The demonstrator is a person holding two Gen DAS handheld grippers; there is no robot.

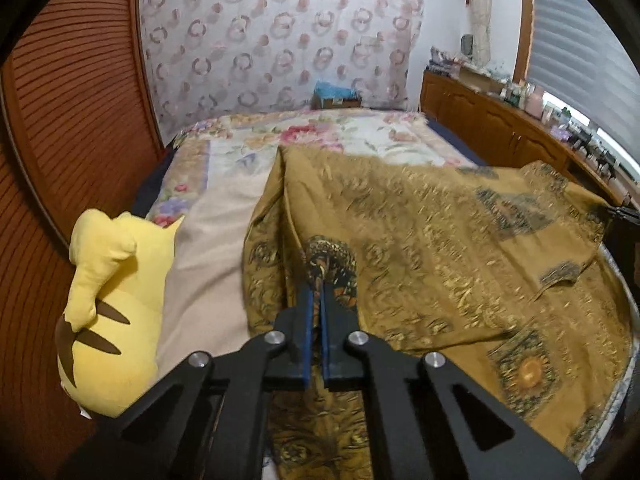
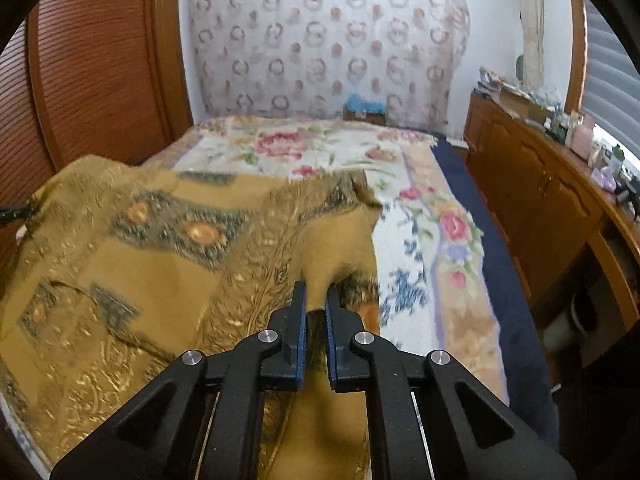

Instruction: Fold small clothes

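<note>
A mustard-gold patterned cloth [image 1: 440, 240] lies spread over the near part of the bed and is lifted at both near corners. My left gripper [image 1: 318, 286] is shut on the cloth's left edge, which bunches between its blue pads. In the right wrist view the same cloth [image 2: 160, 260] stretches to the left. My right gripper [image 2: 316, 292] is shut on a pinched fold of its right edge. The other gripper's black tip [image 2: 16, 212] shows at the cloth's far left corner, and likewise at the right edge [image 1: 624, 216] of the left wrist view.
A floral blanket [image 2: 320, 148] covers the bed. A yellow plush toy [image 1: 108, 300] sits at the bed's left side by the wooden slatted doors [image 1: 60, 120]. A wooden cabinet [image 2: 540, 200] with clutter runs along the right. A blue item [image 1: 334, 94] lies at the bed's far end.
</note>
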